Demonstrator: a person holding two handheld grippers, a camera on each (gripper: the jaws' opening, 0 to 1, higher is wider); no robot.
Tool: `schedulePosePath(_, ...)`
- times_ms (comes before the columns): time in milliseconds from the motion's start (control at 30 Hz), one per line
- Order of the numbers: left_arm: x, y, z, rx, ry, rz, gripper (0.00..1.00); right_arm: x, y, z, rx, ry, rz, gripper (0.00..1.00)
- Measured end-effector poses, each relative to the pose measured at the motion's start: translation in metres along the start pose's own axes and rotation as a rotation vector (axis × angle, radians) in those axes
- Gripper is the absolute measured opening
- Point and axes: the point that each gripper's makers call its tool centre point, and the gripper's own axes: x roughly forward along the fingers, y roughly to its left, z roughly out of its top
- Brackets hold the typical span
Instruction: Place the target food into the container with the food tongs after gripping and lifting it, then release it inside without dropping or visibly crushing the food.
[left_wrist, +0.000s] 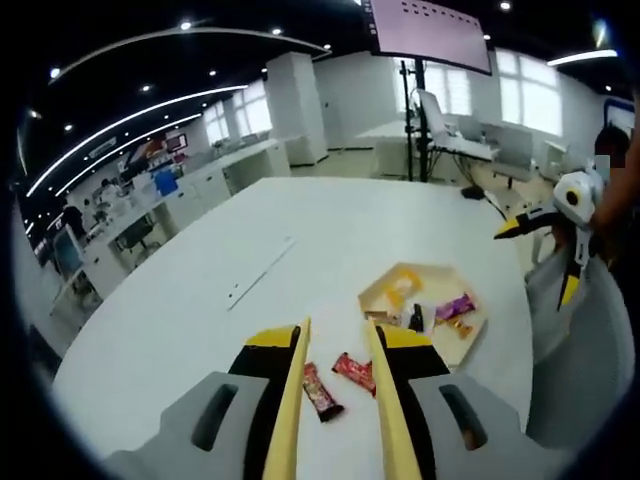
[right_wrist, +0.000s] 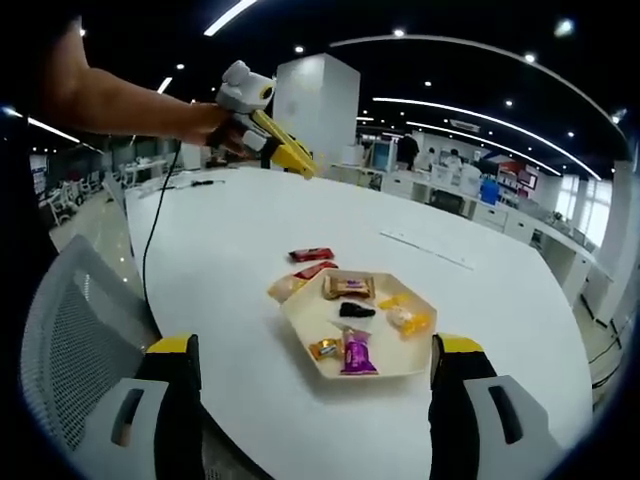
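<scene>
Left gripper (left_wrist: 335, 400) hangs above the white table (left_wrist: 200, 300), jaws narrowly apart, nothing between them — two red-wrapped snacks (left_wrist: 340, 382) lie on the table just past its tips. Right gripper (right_wrist: 310, 400) spread wide and empty, over the table's near edge beside a mesh chair (right_wrist: 70, 340). The hexagonal tray (right_wrist: 395, 362) sits near that edge, holding wrapped sweets. Plenty of bare tabletop beyond — then open office, desks, ceiling light strips.

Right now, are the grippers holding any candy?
No. The left gripper and right gripper are both open and empty; the snacks lie on the table and tray.
</scene>
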Motion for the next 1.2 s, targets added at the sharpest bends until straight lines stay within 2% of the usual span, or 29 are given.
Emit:
schedulePosePath(167,0.000,0.008,-0.023,-0.041,0.024,0.032,0.26,-0.001,-0.001,0.003,0.009,-0.015,0.000,0.94)
schedulePosePath(333,0.008,0.013,-0.043,-0.082,0.050,0.070,0.26,-0.001,-0.001,0.003,0.014,-0.014,0.002,0.94)
schedulePosePath(400,0.014,0.012,-0.049,-0.110,0.047,0.076,0.26,-0.001,0.000,0.003,0.019,-0.016,0.007,0.94)
schedulePosePath(500,0.024,0.011,-0.061,-0.108,0.063,0.090,0.26,-0.001,-0.001,0.003,0.021,-0.016,0.007,0.94)
schedulePosePath(567,0.028,0.015,-0.071,-0.074,0.087,0.132,0.26,-0.001,-0.001,0.003,0.025,-0.017,0.007,0.94)
schedulePosePath(633,0.032,0.012,-0.077,-0.101,0.092,0.127,0.26,-0.002,-0.002,0.003,0.031,-0.019,0.005,0.94)
schedulePosePath(767,0.043,0.013,-0.088,-0.106,0.111,0.140,0.26,-0.002,-0.001,0.003,0.036,-0.023,0.009,0.94)
schedulePosePath(900,0.058,0.016,-0.104,-0.124,0.154,0.169,0.26,-0.002,0.000,0.003,0.036,-0.021,0.012,0.94)
schedulePosePath(1033,0.070,0.020,-0.128,-0.156,0.204,0.187,0.27,-0.002,-0.001,0.003,0.045,-0.023,0.009,0.94)
schedulePosePath(1200,0.077,0.019,-0.142,-0.187,0.230,0.197,0.27,-0.001,-0.002,0.003,0.063,-0.026,0.013,0.95)
